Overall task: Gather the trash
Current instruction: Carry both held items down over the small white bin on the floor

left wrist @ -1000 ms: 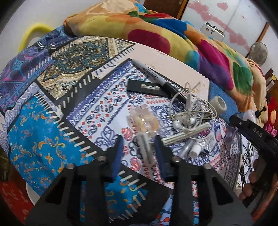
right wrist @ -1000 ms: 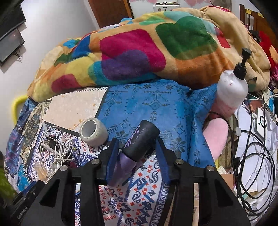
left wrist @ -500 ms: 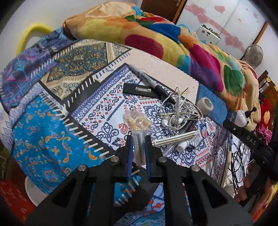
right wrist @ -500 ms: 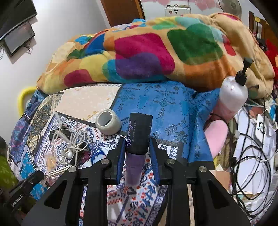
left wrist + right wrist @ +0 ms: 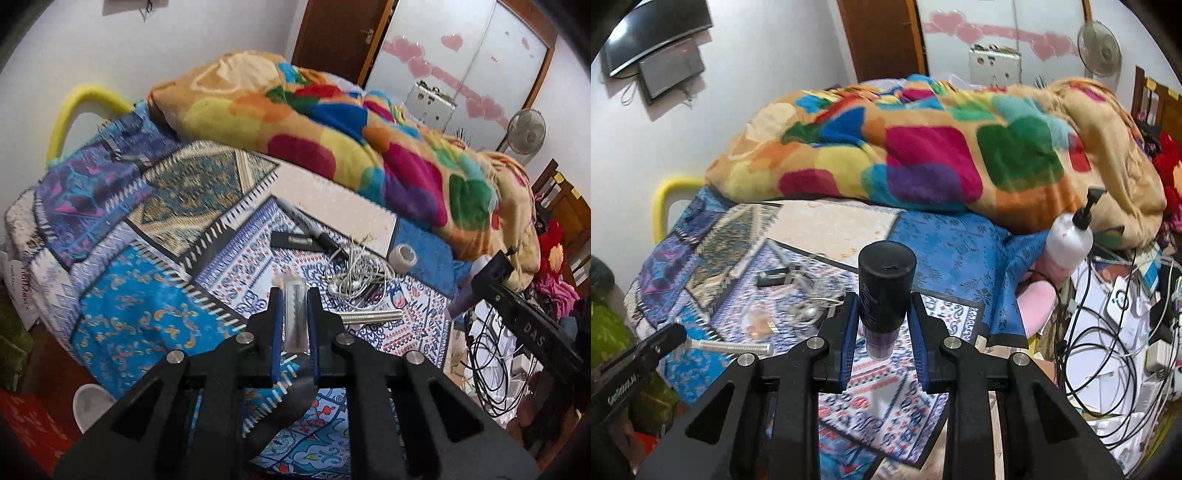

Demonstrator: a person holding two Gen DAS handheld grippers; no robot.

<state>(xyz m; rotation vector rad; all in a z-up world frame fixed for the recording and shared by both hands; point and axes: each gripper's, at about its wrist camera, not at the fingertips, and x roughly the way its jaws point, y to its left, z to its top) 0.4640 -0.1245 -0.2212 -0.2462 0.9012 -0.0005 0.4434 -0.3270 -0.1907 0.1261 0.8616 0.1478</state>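
Note:
My left gripper is shut on a clear plastic tube and holds it lifted above the patterned bedspread. My right gripper is shut on a black-capped purple bottle, held upright above the bed. On the bedspread lie a tangle of white earphones, a silver ridged stick, a black marker, a flat black piece, a tape roll and a clear crumpled wrapper.
A multicoloured blanket is heaped across the far side of the bed. A white pump bottle stands at the bed's right edge, beside a pile of cables and papers. A yellow chair back shows at the left.
Both grippers closed on their objects and lifted them off the bedspread. The views pulled back and up from the bed.

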